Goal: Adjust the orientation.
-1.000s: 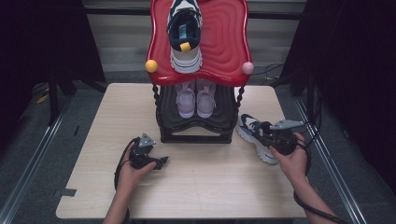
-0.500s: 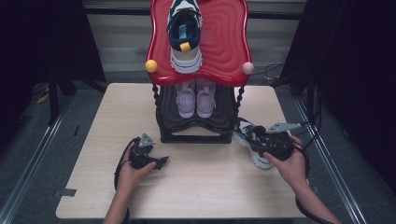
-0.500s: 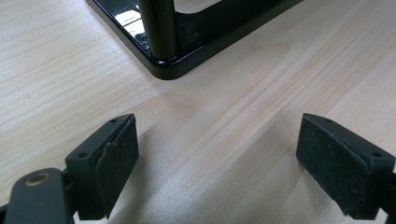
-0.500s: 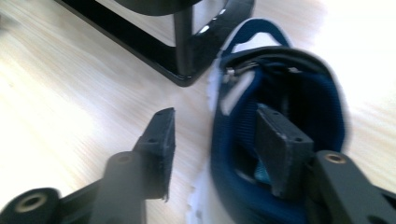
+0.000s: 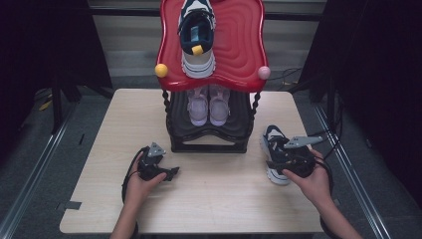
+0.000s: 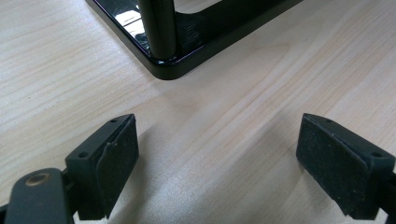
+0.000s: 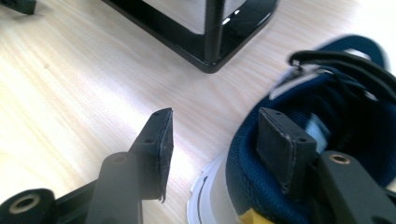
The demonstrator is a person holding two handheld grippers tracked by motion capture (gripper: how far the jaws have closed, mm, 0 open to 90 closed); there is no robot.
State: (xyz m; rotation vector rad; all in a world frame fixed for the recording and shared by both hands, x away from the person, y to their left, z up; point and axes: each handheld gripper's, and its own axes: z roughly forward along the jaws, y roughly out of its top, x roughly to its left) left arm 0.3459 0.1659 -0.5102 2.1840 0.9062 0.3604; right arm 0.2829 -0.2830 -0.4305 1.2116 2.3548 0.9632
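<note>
The shoe (image 5: 275, 153) lay on the table (image 5: 224, 199) right of the rack (image 5: 209, 134). The right gripper (image 7: 215, 140), jaws just spread, straddled its collar, one pad inside. Grasp in hand; next, squeeze firmly, then lift. The left gripper (image 6: 215, 163) waited, spread, empty.

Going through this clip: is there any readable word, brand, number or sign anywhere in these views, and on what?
None can be read.
Navy sneaker by the right gripper: a pale tag inside it, too blurred to read.
Navy sneaker on the red shelf: a blue insole patch and a yellow tab, no legible text.
Lilac shoes: no visible marking.
</note>
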